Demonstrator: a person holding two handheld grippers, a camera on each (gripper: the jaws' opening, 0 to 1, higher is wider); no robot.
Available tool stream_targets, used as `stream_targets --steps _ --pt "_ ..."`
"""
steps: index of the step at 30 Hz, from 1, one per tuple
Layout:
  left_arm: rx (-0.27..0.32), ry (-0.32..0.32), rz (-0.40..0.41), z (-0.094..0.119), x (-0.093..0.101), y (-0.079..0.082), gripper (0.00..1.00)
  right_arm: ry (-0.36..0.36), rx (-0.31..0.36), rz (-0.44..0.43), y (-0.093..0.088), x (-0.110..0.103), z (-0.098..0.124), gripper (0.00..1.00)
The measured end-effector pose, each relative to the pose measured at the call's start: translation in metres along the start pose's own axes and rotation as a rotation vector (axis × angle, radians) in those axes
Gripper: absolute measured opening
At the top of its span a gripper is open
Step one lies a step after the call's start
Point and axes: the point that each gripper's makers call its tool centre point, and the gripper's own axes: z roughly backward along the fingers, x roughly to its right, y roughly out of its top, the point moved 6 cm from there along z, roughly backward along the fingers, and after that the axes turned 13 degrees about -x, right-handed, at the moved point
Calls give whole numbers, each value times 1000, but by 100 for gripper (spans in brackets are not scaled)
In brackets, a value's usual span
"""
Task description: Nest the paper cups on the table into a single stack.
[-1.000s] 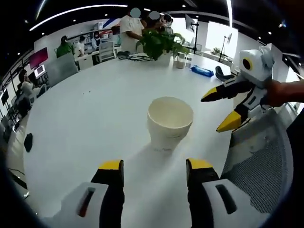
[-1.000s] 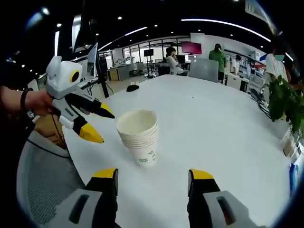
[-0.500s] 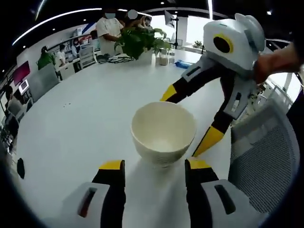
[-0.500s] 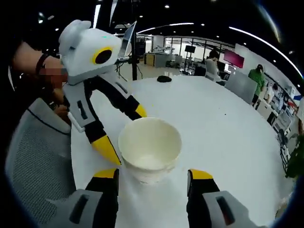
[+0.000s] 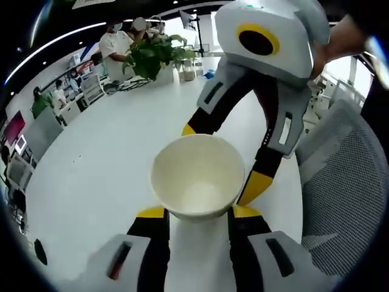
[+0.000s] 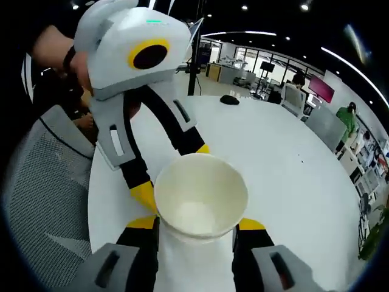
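Your cup stack (image 5: 197, 176) stands upright on the white table (image 5: 97, 164), mouth up. Your left gripper (image 5: 197, 213) and right gripper (image 6: 197, 224) sit spread on opposite sides of it, equally near; I cannot tell if any tip touches.

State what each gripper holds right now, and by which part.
Both grippers straddle the stack of paper cups just below its rim, the left gripper and the right gripper from opposite sides. Whether either actually grips it cannot be told.
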Motion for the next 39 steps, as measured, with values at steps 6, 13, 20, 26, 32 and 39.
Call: stream_targets --steps 6,13,20,26,32,39 --pt "21 23 15 9 -21 2 36 -11 18 16 16 14 3 46" --pt "15 68 60 16 -58 -1 33 -3 62 -5 42 43 -15 45" --pt "23 82 143 18 -93 -15 30 17 58 15 66 67 -34 44" --pt "7 91 164 14 -106 -27 29 39 49 31 75 75 -47 43" --pt "-9 82 168 10 -107 -34 28 57 43 28 78 73 -52 44" --pt "-3 61 207 7 -113 -35 27 70 40 -10 77 77 -57 47"
